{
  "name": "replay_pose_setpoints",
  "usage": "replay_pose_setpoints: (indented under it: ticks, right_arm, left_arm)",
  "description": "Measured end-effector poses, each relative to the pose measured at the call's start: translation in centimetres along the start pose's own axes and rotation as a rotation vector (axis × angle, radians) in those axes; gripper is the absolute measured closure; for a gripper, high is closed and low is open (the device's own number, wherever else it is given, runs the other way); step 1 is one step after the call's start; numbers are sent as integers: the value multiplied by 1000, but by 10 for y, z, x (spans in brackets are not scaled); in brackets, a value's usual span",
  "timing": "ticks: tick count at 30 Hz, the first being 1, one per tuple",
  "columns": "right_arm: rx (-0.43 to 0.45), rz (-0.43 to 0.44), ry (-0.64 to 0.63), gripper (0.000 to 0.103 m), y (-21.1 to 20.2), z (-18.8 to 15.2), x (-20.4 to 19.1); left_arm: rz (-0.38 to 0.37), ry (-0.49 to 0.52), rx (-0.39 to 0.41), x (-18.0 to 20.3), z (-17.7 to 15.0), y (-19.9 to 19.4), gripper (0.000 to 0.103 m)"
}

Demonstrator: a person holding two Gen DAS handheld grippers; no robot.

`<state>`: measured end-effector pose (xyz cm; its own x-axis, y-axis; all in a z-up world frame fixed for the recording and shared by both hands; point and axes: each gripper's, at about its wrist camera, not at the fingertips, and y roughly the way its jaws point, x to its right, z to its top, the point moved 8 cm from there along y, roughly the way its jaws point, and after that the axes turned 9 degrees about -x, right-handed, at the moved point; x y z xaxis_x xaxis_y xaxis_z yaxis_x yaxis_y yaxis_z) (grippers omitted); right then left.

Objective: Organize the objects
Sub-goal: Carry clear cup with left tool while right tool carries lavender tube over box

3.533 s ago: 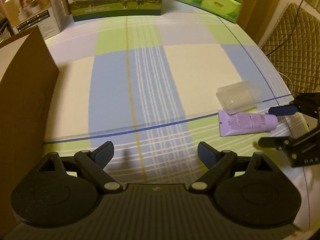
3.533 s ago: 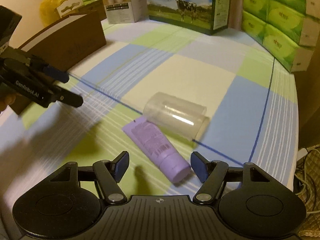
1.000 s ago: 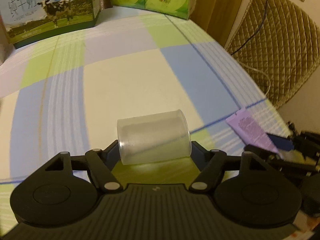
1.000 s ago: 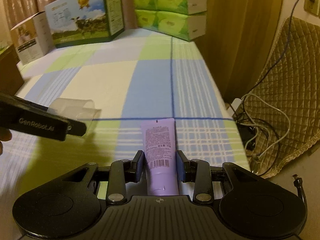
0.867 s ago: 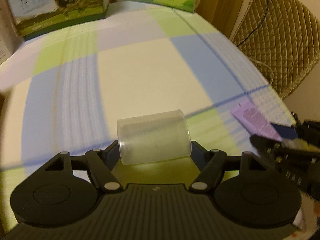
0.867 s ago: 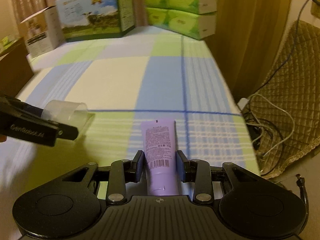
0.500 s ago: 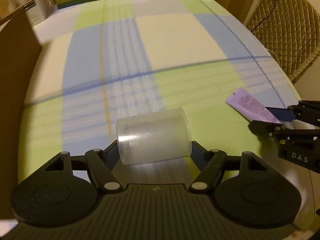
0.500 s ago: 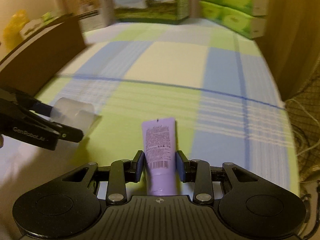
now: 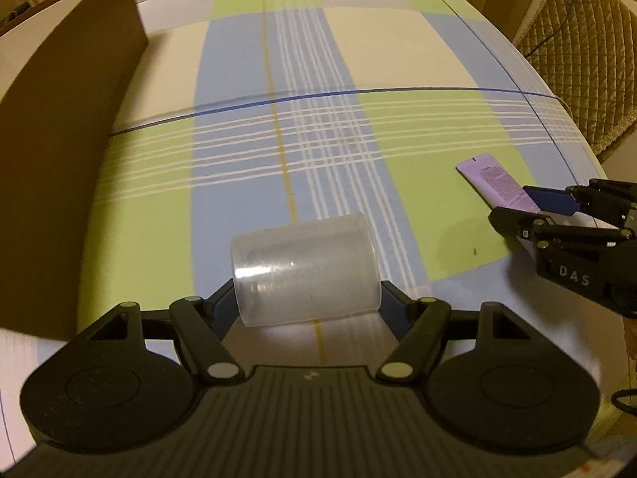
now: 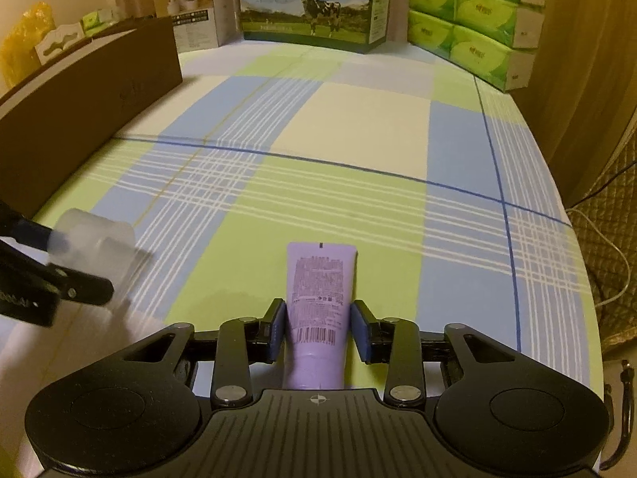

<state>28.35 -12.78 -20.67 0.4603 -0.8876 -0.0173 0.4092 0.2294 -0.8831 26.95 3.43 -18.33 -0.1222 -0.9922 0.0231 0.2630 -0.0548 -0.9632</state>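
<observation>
Clear plastic cup [image 9: 305,269] lying on its side, clamped across its wall between the blue pads of the left hand-held gripper [image 9: 305,302], carried above the checked cloth of the counter [image 9: 398,47] rather than resting on it; purple tube [image 10: 318,302] pinched just above its cap end by the right hand-held gripper [image 10: 318,324], crimped end pointing forward, also off the cloth (its shadow falls on the green square below).

Both pickups done, then; neither thing set down yet; the putting-away half of the job still ahead. Likely destination the brown cardboard box [image 9: 67,127] along the left side of the counter, though nothing marks it as such; inside of the box hidden from both views, so no telling what it holds or how much room is left.

Further out: a milk carton with a cow picture [image 10: 314,4] and a smaller white box [image 10: 195,12] at the far edge; stacked green tissue packs [image 10: 473,20] in the far right corner; a yellow bag [image 10: 24,36] behind the cardboard box; a quilted chair back [image 9: 577,51] and loose cables [image 10: 605,263] off the right edge.

Open cloth between the grippers and the box, nothing lying across the path; main obstacle the box's tall near wall, needing to be cleared from above; the two grippers near each other, so some care against crowding at the opening.
</observation>
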Motion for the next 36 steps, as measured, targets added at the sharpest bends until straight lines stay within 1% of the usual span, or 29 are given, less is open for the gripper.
replay_pose_setpoints:
  ticks: [5,11,15,21,26,33,36]
  right_arm:
    - [-35,17,14,71,-5,-6,-8]
    - [-63,84,71,71,-11,-10,-26]
    - [-52,130,84,71,-24,-4,-42]
    - [-4,192,91,71,-47,19,-72]
    - [37,266,82,71,-65,43,-109]
    - [81,390,53,71,-81,82,-173]
    - [103,437,35,71,-86,100,-202]
  left_arm:
    - [1,-18,17,-10,-7,-12,33]
    - [-5,-31,52,-22,-14,-30,33]
    - [-15,-39,84,-33,-16,-44,33]
    - [-28,-52,137,-48,-18,-69,33]
    - [-33,-77,198,-71,-20,-97,33]
    - [-4,-138,268,-125,-25,-136,33]
    - [25,-171,269,-154,-28,-150,33]
